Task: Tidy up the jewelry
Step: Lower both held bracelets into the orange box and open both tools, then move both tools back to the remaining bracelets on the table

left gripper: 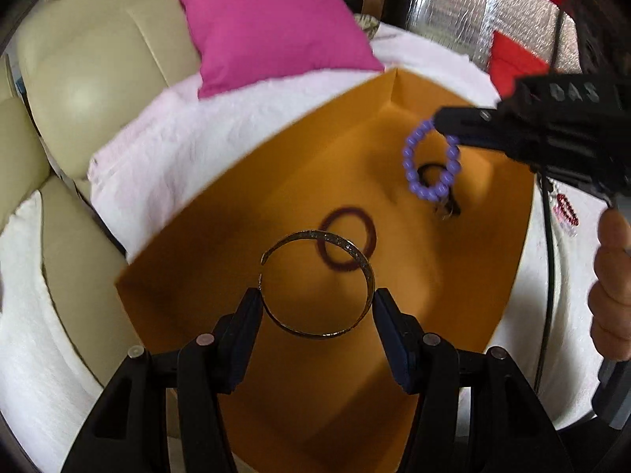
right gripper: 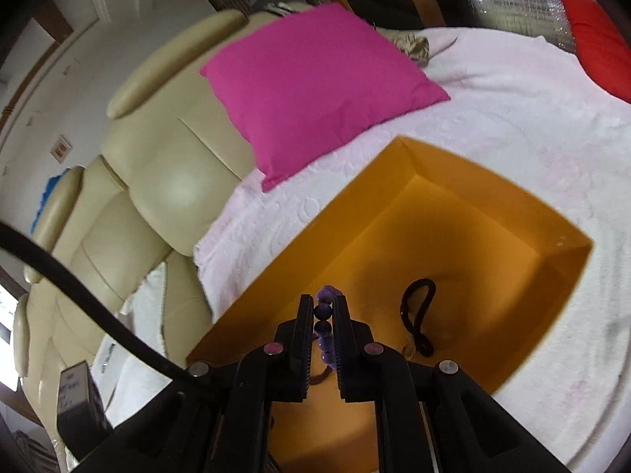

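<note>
An open orange box (left gripper: 284,165) sits on a white towel. My left gripper (left gripper: 315,299) is shut on a thin metal bangle (left gripper: 366,272) and holds it above the box. A dark red ring bracelet (left gripper: 364,232) and a black bracelet (left gripper: 428,169) lie on the box floor. My right gripper (left gripper: 437,120) enters from the right, shut on a purple bead bracelet (left gripper: 410,165) that hangs over the box. In the right wrist view my right gripper (right gripper: 324,315) pinches the purple beads (right gripper: 323,310) above the box (right gripper: 493,213); the black bracelet (right gripper: 414,315) lies below.
A pink cushion (left gripper: 272,19) leans on a cream leather sofa (left gripper: 98,79) behind the box. A white towel (right gripper: 493,110) covers the seat. A red cushion (right gripper: 595,35) lies at the far right. Red jewelry (left gripper: 568,209) lies on the towel right of the box.
</note>
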### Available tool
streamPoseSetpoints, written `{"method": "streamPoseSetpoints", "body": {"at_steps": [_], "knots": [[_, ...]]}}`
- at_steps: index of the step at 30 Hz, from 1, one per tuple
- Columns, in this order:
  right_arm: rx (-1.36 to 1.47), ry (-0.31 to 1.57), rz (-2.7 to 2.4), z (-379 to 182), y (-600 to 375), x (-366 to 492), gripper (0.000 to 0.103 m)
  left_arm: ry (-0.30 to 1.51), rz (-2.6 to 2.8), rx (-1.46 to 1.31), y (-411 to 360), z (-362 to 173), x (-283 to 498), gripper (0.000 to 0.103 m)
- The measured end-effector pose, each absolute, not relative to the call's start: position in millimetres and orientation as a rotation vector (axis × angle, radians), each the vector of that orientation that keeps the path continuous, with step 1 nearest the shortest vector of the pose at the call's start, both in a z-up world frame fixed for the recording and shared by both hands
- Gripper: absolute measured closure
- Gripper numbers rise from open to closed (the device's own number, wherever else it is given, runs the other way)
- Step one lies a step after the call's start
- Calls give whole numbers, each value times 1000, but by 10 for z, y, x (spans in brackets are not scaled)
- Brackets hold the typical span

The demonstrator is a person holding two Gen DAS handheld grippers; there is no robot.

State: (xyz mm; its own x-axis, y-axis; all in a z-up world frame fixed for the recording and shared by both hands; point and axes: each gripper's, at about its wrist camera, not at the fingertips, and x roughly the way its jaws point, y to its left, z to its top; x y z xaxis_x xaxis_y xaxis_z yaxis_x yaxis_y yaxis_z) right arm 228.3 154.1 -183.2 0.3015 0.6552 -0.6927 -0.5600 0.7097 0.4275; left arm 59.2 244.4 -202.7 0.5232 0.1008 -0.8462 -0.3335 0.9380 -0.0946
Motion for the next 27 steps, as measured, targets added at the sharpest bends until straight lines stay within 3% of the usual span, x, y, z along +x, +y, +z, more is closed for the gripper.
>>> {"method": "streamPoseSetpoints", "body": {"at_steps": [9, 11, 12, 13, 21, 27], "knots": [[69, 1021, 736, -2014, 1687, 2499, 90, 1068, 266, -307, 2435, -2184, 679, 42], [108, 1009, 736, -1937, 1586, 2529, 76, 1063, 279, -302, 2429, -2146, 677, 42], [130, 997, 735, -1889, 1520, 2534, 62, 1054, 288, -293, 2418, -2109, 672, 42], [156, 964, 737, -1818, 1426, 2519, 58, 1046, 295, -284, 2410, -2075, 666, 42], [199, 746, 669, -1249, 404, 2294, 58, 941, 325, -205, 2190, -1568, 693, 42], [313, 662, 529, -1103, -880, 2084, 58, 834, 282, -104, 1781, -1082, 993, 35]]}}
